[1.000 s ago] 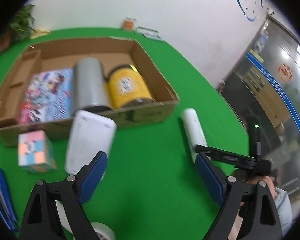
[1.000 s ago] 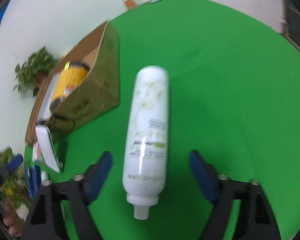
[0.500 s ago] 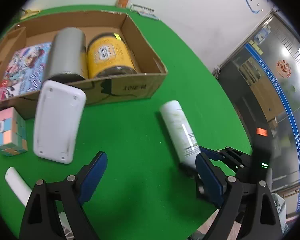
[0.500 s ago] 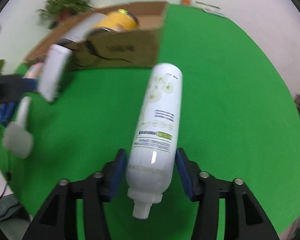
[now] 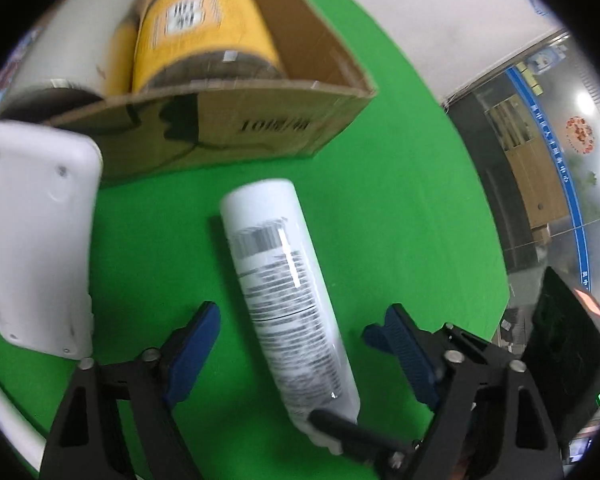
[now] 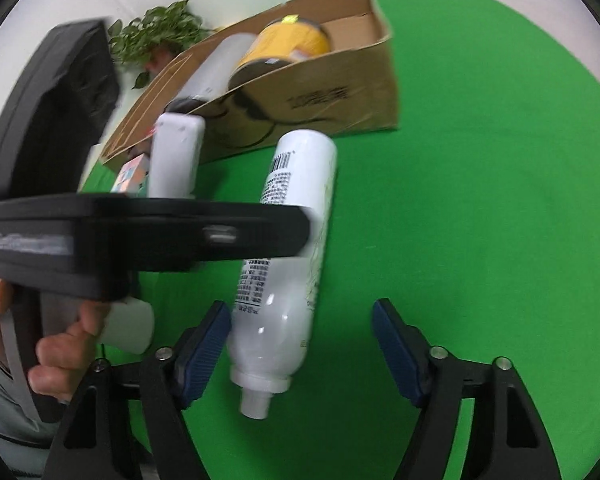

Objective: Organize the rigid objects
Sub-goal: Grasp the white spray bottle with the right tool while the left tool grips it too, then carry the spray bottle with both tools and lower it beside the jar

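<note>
**White bottle lying between both tools, beside the carton**

Your left tool point(image 5: 292, 340): blue pads spread, just narrowed, the white bottle point(image 5: 288, 292) lying between them. Neither pad visibly presses on it; green shows on both sides.

Your right tool point(image 6: 300, 344): blue pads spread, recently widened. The left pad sits just beside the bottle's shoulder; whether it touches cannot be told. The right pad stands well clear.

Item, white bottle: a long, smooth, glossy white cylinder lying on its side on the green tabletop point(image 5: 400, 184). Flat base towards the cardboard box point(image 5: 260, 124), narrow capless neck towards you. It carries a barcode near the base and blocks of small black print along the body.

Left wrist view only:
- the base end of the bottle, just short of the box wall
- black print on that wall
- a yellow-labelled jar point(image 5: 204, 28) and a pale grey cylinder point(image 5: 76, 36) lying side by side inside the box
- a white rounded-rectangle device point(image 5: 36, 240) with small screw holes, left of the bottle
- a glass-fronted doorway at far right
- the bottle's neck is hidden here behind a black bar of the other tool

Right wrist view only:
- the bottle's open neck point(image 6: 256, 400) and shoulder
- your left hand point(image 6: 60, 344) on a black handle, whose body crosses in front of the bottle's middle
- a pastel puzzle cube point(image 6: 132, 174) behind the white device
- a leafy plant point(image 6: 156, 36) beyond the box
- a white rounded object partly behind your fingers, too hidden to identify
</note>
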Tool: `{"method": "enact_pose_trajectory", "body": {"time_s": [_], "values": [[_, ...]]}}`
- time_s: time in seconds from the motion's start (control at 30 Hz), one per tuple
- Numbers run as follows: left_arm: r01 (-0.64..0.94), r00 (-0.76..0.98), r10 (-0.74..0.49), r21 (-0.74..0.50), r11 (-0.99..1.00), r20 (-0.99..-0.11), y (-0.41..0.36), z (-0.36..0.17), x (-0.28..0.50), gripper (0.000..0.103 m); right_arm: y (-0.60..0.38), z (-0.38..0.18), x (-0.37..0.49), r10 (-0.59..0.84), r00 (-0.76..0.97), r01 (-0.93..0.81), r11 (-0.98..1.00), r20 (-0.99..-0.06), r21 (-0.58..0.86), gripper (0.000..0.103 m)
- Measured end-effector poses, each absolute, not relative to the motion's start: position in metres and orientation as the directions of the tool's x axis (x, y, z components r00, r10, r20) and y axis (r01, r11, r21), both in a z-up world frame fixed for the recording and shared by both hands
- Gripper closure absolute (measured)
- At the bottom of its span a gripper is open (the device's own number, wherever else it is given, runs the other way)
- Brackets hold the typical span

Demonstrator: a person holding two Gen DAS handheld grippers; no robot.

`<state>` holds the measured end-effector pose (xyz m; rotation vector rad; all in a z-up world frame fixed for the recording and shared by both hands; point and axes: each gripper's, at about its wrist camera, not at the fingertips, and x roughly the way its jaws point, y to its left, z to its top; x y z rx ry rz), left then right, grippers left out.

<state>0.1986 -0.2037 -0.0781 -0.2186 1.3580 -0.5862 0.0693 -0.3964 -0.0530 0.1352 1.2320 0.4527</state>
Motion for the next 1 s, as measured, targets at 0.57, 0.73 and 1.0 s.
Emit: {"method": "enact_pose_trajectory", "body": {"time_s": [0.57,0.73,1.0], "values": [[0.211,0.138,-0.525,-0.493,0.844,-0.840,-0.179,-0.057,0.184,0.058,-0.354,-0.037,0.055,0.392,0.312,-0.287,0.907,-0.866,0.308,0.058],[0.251,0.223,-0.547,-0.495,0.832,-0.807,-0.170,-0.021,0.186,0.059,-0.351,0.000,0.054,0.380,0.397,-0.323,0.910,-0.835,0.260,0.059],[0.307,0.301,-0.581,-0.500,0.810,-0.756,-0.173,0.022,0.226,0.060,-0.347,0.050,0.078,0.337,0.506,-0.374,0.915,-0.793,0.150,0.059]]}}
